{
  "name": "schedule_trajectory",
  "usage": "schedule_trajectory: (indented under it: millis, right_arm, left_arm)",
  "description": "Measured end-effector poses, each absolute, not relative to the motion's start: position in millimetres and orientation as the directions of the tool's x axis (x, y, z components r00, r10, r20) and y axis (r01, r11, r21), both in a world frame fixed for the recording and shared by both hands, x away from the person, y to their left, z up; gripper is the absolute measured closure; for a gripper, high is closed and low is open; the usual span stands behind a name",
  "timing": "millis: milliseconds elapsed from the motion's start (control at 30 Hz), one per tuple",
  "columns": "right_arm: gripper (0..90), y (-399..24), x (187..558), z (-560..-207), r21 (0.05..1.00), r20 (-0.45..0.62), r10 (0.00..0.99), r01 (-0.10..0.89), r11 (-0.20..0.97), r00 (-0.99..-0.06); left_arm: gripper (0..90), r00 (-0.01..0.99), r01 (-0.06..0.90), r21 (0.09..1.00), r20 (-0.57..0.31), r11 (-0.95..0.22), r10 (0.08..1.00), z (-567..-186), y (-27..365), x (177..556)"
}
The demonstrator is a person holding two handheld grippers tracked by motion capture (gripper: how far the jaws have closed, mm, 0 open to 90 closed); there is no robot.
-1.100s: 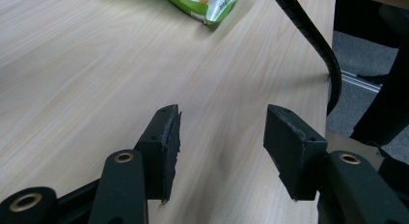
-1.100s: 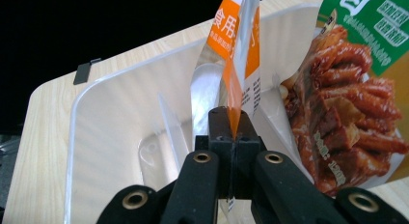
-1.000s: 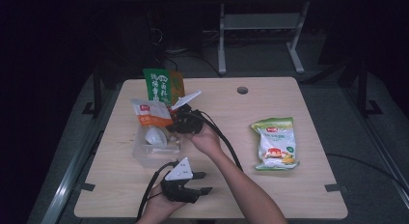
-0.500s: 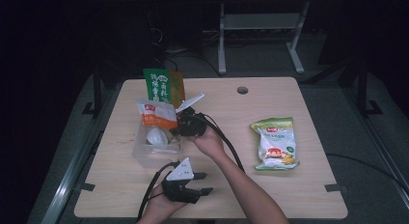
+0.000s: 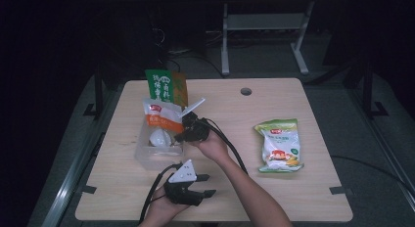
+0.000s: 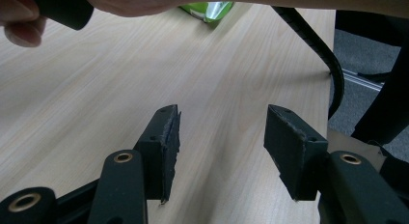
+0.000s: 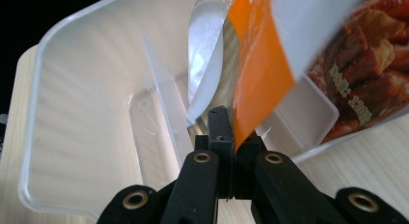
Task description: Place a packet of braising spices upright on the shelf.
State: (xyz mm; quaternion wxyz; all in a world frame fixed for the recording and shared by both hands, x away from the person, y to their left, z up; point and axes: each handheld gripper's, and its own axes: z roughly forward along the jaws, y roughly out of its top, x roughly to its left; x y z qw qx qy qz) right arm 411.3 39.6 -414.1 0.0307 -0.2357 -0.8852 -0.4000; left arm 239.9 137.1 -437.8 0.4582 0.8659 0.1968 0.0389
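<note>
Right gripper (image 7: 226, 137) clenched on orange pouch (image 7: 308, 55) corner over clear tub (image 7: 72, 113), left gripper (image 6: 219, 142) released above bare table (image 6: 96, 89), pouch top cut off.

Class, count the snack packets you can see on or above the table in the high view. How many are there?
3. An orange-and-white packet pinched in the right gripper over the clear bin, a green packet standing behind it, a green-and-white packet lying right. Others may be hidden.
</note>
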Motion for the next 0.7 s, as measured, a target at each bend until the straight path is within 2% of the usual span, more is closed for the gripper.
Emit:
schedule_trajectory:
  millis: [100,200,267,700]
  right_arm:
    - [85.9,39,411,-413,0.702,0.243,0.390,0.439,0.562,-0.888]
    - [73.4,34,411,-407,0.721,0.272,0.386,0.453,0.524,-0.881]
    - [68.9,29,411,-403,0.724,0.270,0.385,0.449,0.524,-0.883]
    - [51.6,-5,404,-385,0.740,0.258,0.376,0.432,0.516,-0.890]
  left_arm:
    - [46.3,0.921,0.300,0.809,-0.107,-0.505,0.375,-438,137,240]
    - [45.5,0.919,0.302,0.809,-0.106,-0.504,0.380,-438,137,240]
    - [45.1,0.918,0.303,0.808,-0.107,-0.505,0.381,-438,137,240]
    - [40.5,0.913,0.308,0.805,-0.099,-0.507,0.397,-437,138,243]
